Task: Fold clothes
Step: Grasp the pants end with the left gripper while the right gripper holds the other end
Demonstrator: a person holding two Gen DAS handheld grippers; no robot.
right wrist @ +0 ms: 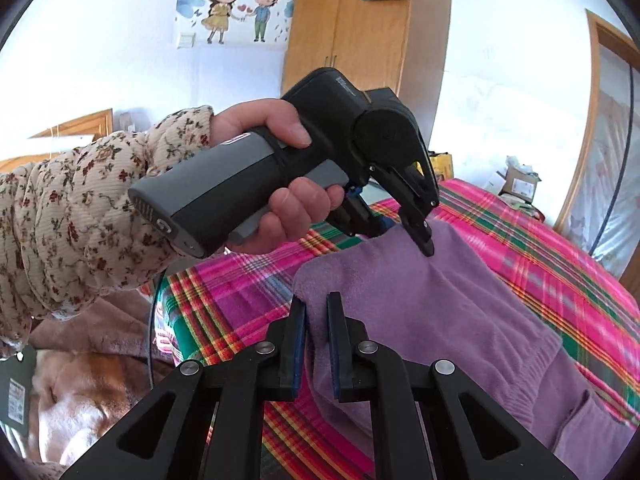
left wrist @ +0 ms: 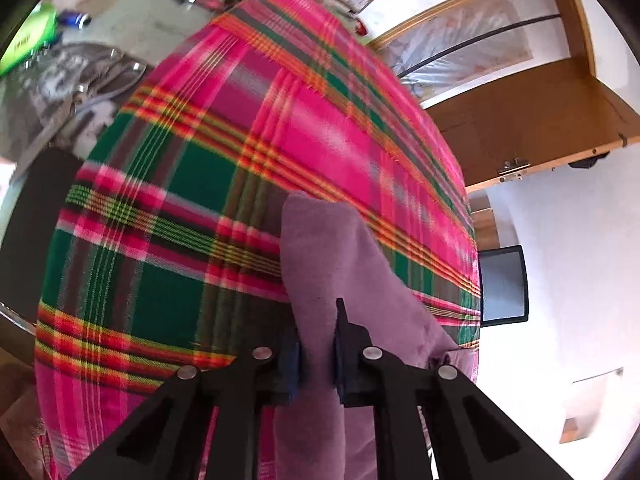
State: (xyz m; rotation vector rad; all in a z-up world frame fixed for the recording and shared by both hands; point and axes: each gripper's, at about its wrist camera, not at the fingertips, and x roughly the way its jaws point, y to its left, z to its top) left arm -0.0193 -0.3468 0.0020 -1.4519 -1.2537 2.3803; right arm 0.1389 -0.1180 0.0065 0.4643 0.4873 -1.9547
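A purple fleece garment [left wrist: 320, 248] [right wrist: 440, 312] is draped over a bed covered by a pink and green plaid sheet [left wrist: 200, 160] [right wrist: 240, 288]. My left gripper [left wrist: 318, 328] is shut on a fold of it, and the cloth rises between the fingers. In the right wrist view a person's hand holds the left gripper [right wrist: 426, 240], whose tips pinch the garment's far edge. My right gripper [right wrist: 316, 304] is shut on the near corner of the same garment. The edge hangs stretched between the two grippers, above the sheet.
A floral sleeve [right wrist: 80, 208] reaches in from the left. Fluffy brown and pink fabric [right wrist: 80, 392] lies at the lower left. A wooden wardrobe [right wrist: 360, 40] and cartons [right wrist: 520, 184] stand beyond the bed. A wooden door [left wrist: 520, 120] and cluttered metal items [left wrist: 80, 72] flank it.
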